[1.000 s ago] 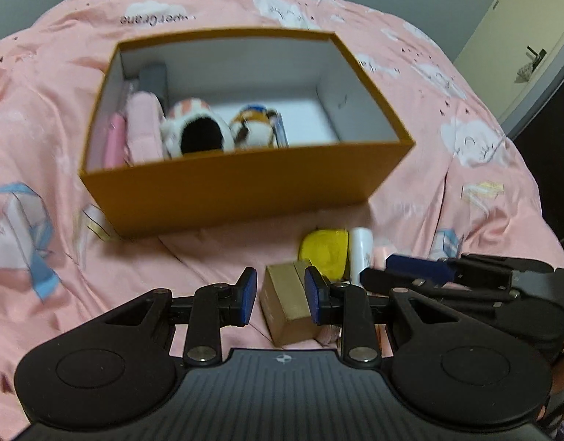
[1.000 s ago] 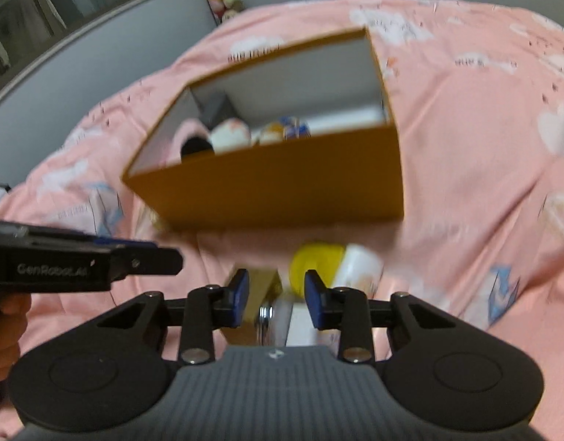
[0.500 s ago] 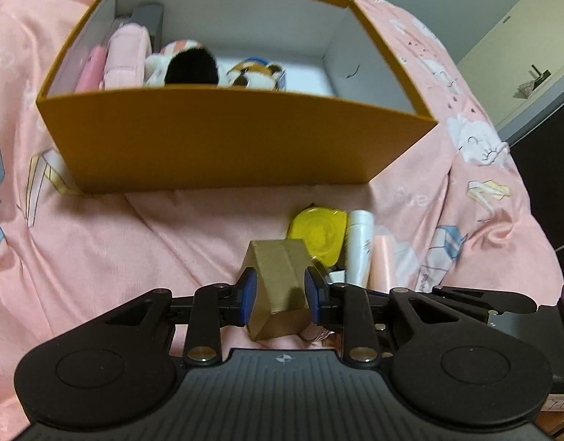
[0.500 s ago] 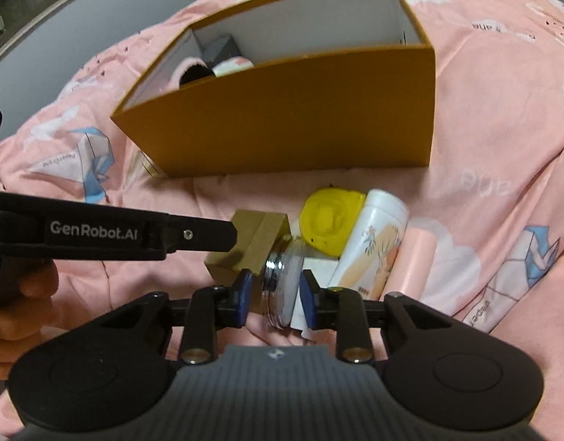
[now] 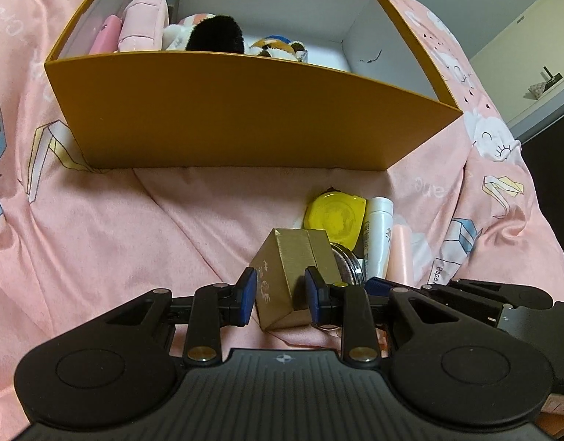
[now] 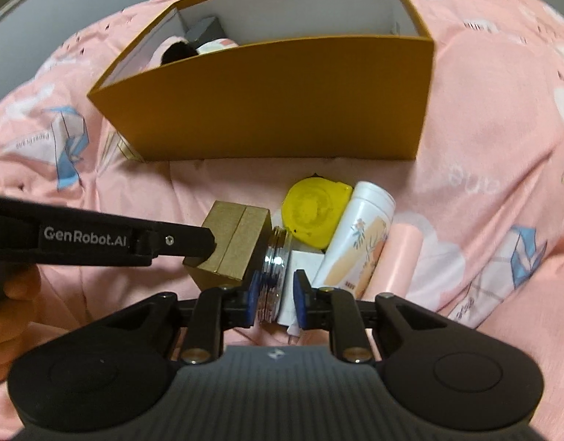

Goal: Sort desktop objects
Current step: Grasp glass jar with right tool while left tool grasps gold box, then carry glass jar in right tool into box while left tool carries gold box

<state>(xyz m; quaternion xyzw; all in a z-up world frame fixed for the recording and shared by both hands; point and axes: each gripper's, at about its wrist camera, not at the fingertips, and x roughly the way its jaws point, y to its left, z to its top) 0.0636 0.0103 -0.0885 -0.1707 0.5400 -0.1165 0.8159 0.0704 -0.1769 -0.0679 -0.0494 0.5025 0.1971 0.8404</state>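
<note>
Two grippers work a small cluster of items on a pink printed bedspread (image 5: 98, 250), just below the near wall of an orange box (image 5: 245, 117).

Left gripper (image 5: 282, 296): blue pads sit on either side of a gold box (image 5: 289, 275), which stands tilted on one corner; the pads appear to press its faces. In the right wrist view the same box (image 6: 232, 246) has the left gripper's black finger across its 9 o'clock side.

Right gripper (image 6: 276, 299): jaws closing around a silver-lidded jar (image 6: 276, 268) lying on its side; the left pad touches the lid edge, the right pad stands a little off, with a white block between. The jar touches the gold box at its 3 o'clock face.

At 1 o'clock from the jar: yellow round case (image 6: 315, 217). At 2 o'clock: white tube (image 6: 359, 242), then a pink tube (image 6: 401, 261) beside it.

Orange box holds plush toys (image 5: 215, 35) and a pink pouch (image 5: 142, 22) at its 10 o'clock end.
</note>
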